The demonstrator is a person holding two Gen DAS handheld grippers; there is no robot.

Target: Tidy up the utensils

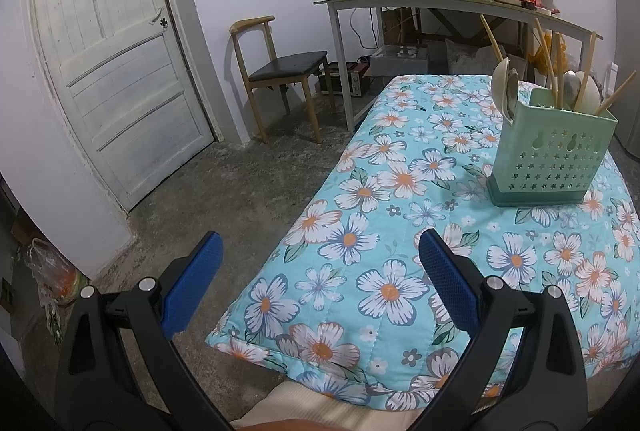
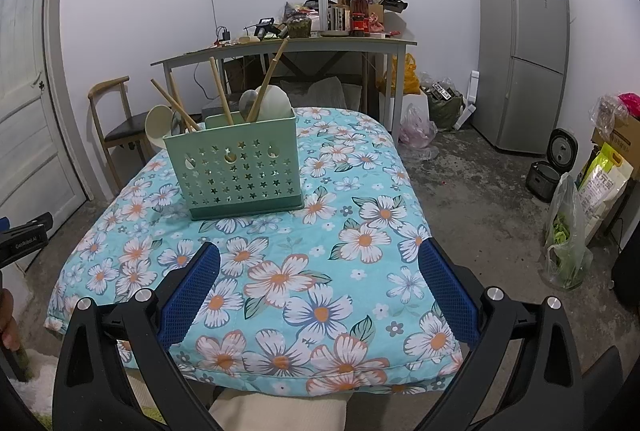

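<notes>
A green perforated utensil holder (image 2: 236,167) stands upright on the floral cloth-covered table (image 2: 360,271). It holds several wooden-handled spoons and chopsticks (image 2: 224,99). It also shows in the left wrist view (image 1: 552,155) at the right. My left gripper (image 1: 320,251) is open and empty, over the table's left front corner, well short of the holder. My right gripper (image 2: 320,259) is open and empty, above the table's near half, in front of the holder. Part of the left gripper body shows at the left edge of the right wrist view (image 2: 24,235).
A wooden chair (image 1: 280,71) stands by a white door (image 1: 112,59). A cluttered desk (image 2: 312,43) stands behind the table. A grey fridge (image 2: 524,51), a rice cooker (image 2: 552,167) and bags (image 2: 568,243) are at the right. The floor is bare concrete.
</notes>
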